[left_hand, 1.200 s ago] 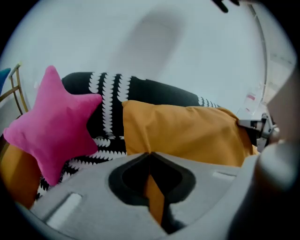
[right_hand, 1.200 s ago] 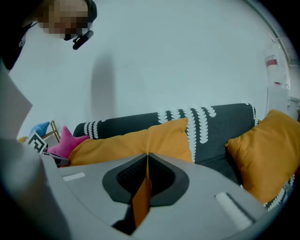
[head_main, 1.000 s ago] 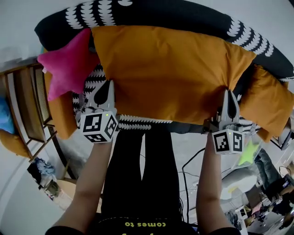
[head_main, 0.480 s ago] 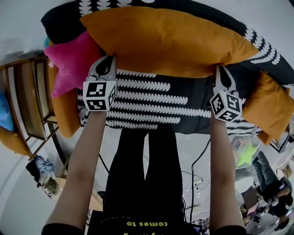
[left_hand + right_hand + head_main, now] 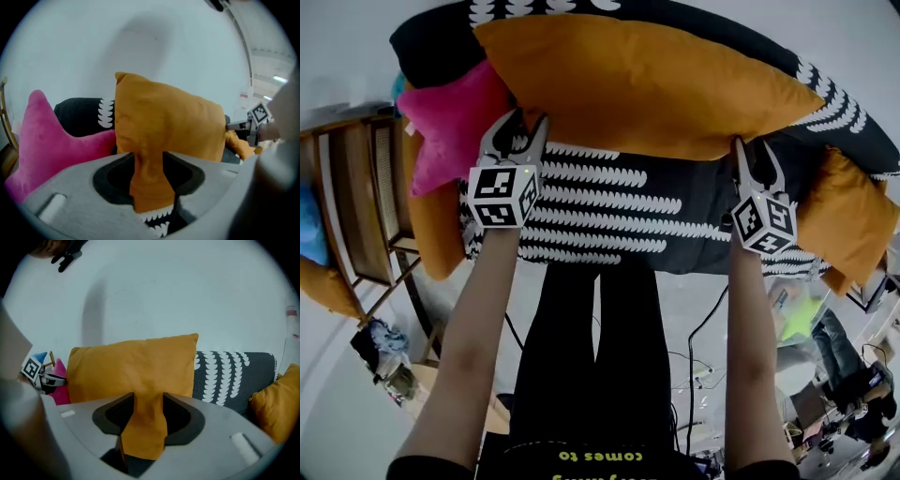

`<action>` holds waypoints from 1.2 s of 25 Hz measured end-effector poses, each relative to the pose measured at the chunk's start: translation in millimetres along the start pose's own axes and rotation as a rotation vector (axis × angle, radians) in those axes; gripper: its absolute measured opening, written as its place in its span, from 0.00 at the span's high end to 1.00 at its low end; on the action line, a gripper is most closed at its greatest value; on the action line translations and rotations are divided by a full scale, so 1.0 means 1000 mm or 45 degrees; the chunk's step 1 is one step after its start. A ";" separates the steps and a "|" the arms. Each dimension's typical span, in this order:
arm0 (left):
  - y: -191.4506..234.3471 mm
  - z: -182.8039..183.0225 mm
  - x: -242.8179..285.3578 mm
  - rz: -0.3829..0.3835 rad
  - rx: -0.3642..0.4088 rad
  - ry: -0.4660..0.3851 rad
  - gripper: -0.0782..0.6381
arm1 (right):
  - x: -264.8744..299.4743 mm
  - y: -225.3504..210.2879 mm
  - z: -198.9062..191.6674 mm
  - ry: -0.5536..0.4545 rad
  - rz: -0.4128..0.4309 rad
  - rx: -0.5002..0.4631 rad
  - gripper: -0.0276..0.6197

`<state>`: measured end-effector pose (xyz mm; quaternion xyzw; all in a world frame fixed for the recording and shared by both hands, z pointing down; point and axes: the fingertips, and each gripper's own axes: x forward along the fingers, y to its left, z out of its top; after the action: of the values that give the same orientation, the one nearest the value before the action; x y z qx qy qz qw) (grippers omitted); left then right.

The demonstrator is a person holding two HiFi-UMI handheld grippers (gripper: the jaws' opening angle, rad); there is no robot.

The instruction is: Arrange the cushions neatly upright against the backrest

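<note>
Since 1 second ago, the large orange cushion has gone from lying flat over the sofa seat to standing on its long edge against the backrest. Both grippers have travelled toward the backrest with it. Over the last half second the cushion has barely shifted, but the jaws of both grippers have just been opening.

Current state:
- Left gripper: jaws apart, with a fold of the cushion's lower edge still lying between them.
- Right gripper: jaws apart, with a matching fold between them.
- The fabric may still brush the pads; the gripper views do not settle this.
- The cushion leans on the backrest, between the pink star cushion on the left and a smaller orange cushion on the right.

Handling assessment:
- The cushion appears light, bulky and soft. The cover bunches readily into a pinch.
- It has no stiffness of its own, so it is likely to sag or tip forward once released.
- For any correction, take hold at 2 points well apart along an edge or at the corners. A grip in the filled middle would probably slip.
</note>
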<state>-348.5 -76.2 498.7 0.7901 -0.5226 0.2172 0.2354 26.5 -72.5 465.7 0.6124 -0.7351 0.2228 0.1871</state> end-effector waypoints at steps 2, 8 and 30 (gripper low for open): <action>-0.009 0.015 -0.011 -0.029 -0.049 -0.068 0.62 | -0.016 0.009 0.019 -0.077 0.028 0.014 0.64; -0.022 0.086 -0.053 0.006 0.000 -0.243 0.61 | -0.069 0.048 0.106 -0.335 0.136 -0.019 0.66; -0.144 0.277 -0.274 0.080 0.125 -0.640 0.89 | -0.305 0.110 0.304 -0.690 0.422 -0.086 0.94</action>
<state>-286.7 5.3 96.5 0.8132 -0.5777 0.0464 0.0527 -27.9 24.5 34.9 0.5148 -0.8549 0.0544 -0.0342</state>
